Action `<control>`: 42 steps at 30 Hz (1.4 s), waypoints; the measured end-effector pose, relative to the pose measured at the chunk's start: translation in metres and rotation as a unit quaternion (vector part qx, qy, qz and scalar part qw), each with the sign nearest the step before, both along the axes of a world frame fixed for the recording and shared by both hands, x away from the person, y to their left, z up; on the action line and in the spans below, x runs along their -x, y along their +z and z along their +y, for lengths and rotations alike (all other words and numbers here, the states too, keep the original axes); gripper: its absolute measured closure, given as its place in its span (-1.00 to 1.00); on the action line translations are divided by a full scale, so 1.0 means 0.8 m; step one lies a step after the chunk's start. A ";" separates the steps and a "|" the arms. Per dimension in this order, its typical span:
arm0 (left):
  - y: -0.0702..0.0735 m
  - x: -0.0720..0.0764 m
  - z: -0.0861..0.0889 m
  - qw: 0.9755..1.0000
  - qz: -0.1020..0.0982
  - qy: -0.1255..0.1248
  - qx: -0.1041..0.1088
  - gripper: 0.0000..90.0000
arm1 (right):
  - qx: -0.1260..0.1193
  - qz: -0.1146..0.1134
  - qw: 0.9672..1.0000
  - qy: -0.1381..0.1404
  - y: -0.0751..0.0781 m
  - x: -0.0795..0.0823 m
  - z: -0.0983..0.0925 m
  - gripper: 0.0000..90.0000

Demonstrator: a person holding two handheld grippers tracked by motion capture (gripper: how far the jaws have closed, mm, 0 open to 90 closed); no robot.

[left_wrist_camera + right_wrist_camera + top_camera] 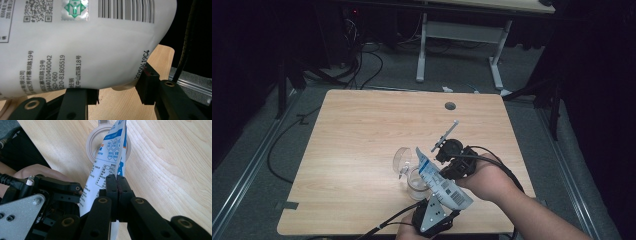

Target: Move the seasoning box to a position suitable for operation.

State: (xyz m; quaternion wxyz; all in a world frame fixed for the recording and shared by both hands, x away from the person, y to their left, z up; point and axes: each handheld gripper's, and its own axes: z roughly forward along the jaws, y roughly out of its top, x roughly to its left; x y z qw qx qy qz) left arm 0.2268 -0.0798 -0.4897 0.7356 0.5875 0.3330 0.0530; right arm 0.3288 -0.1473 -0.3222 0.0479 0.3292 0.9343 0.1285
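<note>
Setting: pale wooden table on grey floor, dark surround, cables and a second desk beyond.

Lower centre of the high view: left gripper, jaws spread wide around the pouch's bottom end (contact not clear).

Just above it: white-and-blue printed pouch, held tilted, top end over a clear jar with its lid hinged open.

Centre right: right gripper, jaws closed on the pouch's flat edge seam.

Handling, judged: soft, slippery, contents shift; best held at stiff seams.

Unclear: whether anything pours; jar contents.
</note>
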 end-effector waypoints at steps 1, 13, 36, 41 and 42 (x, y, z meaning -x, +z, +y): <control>0.000 0.000 0.000 1.000 0.000 0.000 -0.001 0.33 | 0.000 -0.001 1.000 0.001 0.000 0.000 0.000 1.00; 0.001 0.000 0.000 1.000 0.000 0.000 0.002 0.33 | 0.005 -0.002 1.000 0.004 0.001 0.000 0.002 1.00; 0.007 -0.001 0.000 1.000 -0.004 0.001 0.004 0.33 | 0.007 -0.006 1.000 0.010 0.006 -0.001 0.005 1.00; 0.008 -0.002 0.001 1.000 -0.005 0.002 0.006 0.33 | 0.005 -0.007 1.000 0.011 0.006 -0.001 0.006 1.00; 0.008 -0.002 0.001 1.000 -0.005 0.002 0.006 0.33 | 0.005 -0.007 1.000 0.011 0.007 -0.002 0.006 1.00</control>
